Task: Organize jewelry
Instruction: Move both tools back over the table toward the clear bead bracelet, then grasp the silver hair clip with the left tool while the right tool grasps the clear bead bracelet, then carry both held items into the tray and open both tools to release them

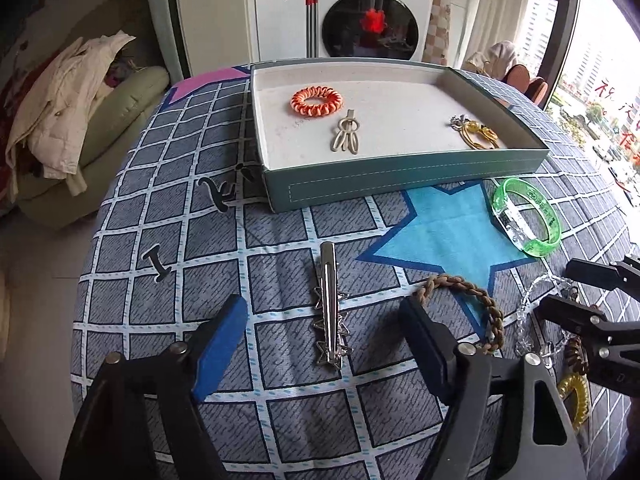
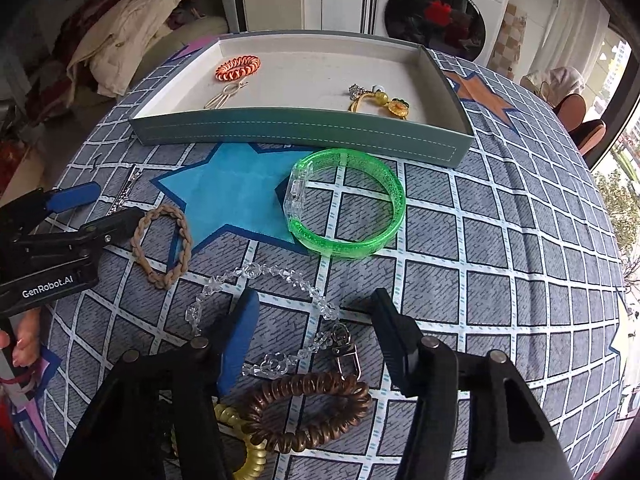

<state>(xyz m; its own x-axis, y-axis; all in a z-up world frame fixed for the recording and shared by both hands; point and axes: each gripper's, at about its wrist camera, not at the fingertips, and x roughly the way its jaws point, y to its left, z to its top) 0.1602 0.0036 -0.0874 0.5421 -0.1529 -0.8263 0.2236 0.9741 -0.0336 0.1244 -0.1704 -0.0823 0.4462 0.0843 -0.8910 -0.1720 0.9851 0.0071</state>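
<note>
Tray: teal-walled, pale-lined, set on the grid-patterned surface. Held inside it: an orange spiral hair tie, a beige hair clip just beside the tie, and a gold piece with yellow ornaments toward the tray's right end.

Outside the tray, on its near side: green bangle close to the wall; silver star clip; braided brown band; clear bead chain; brown coil tie and yellow coil farthest from it.

Left hand-held gripper: spread wide, the silver clip between its fingers, untouched. "GenRobot.AI" is printed on its body.

Right hand-held gripper: partly spread, the bead chain between its fingers, not pinched.
</note>
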